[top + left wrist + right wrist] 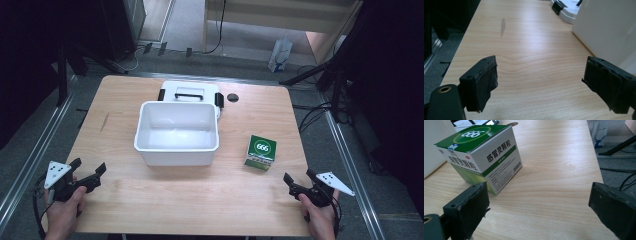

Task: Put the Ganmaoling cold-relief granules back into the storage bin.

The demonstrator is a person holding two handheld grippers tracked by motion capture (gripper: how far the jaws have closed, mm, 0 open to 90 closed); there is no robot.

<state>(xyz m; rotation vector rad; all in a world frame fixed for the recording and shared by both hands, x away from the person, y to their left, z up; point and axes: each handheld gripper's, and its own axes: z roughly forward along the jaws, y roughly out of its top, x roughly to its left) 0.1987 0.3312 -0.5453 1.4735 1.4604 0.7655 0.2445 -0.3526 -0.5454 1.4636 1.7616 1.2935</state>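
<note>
The left gripper (pixel 90 171) is held low at the near left corner of the pale wooden table (pixel 150 200) by the person's left hand (pixel 65 212), its jaws spread wide with nothing between them. The right gripper (pixel 299 180) is held at the near right corner by the right hand (pixel 320 217), likewise parted and empty.

An open white plastic bin (pixel 176 132) is placed at the table's middle, its lid with black latches (pixel 190 92) lying just behind it and partly hidden by it. A green-and-white cardboard medicine box (pixel 261 152) stands right of the bin, apart from it. In the right gripper view the box (pixel 484 157) is partly covered by one jaw, and its small print cannot be read.
</note>
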